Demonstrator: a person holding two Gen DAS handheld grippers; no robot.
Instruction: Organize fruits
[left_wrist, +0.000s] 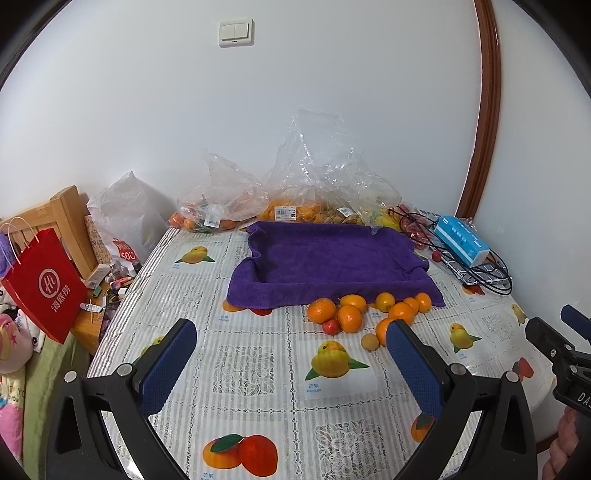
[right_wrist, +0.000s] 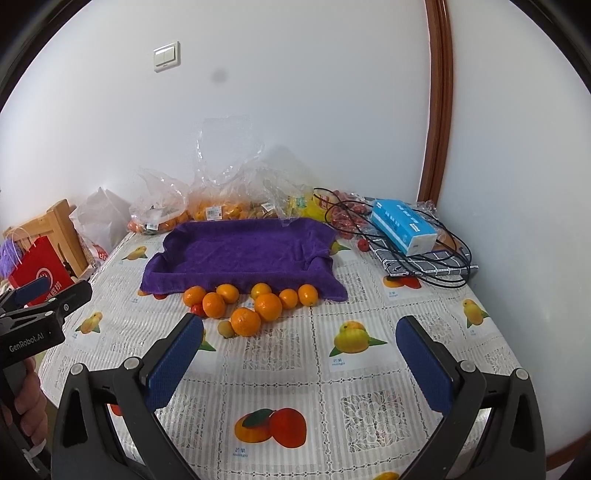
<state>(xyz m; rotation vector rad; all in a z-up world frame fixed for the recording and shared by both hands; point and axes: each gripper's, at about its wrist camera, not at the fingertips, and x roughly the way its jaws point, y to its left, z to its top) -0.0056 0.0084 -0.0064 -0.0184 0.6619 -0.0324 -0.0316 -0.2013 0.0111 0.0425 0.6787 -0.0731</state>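
Oranges (left_wrist: 349, 317) lie in a loose cluster on the table (left_wrist: 258, 369), ahead of the left hand-held gripper (left_wrist: 291, 347) and slightly to its right, touching the near edge of a purple towel (left_wrist: 328, 266). This hand-held gripper hangs above the table with its blue pads spread wide, holding nothing. Beyond the towel sit plastic bags of fruit (left_wrist: 288, 210).

Through the right wrist camera, the oranges (right_wrist: 267, 306) sit ahead and left of the right hand-held gripper (right_wrist: 299, 339), whose jaws also stand apart and empty. A blue tissue box (right_wrist: 402, 225) rests far ahead to its right, on black cables (right_wrist: 443, 258).
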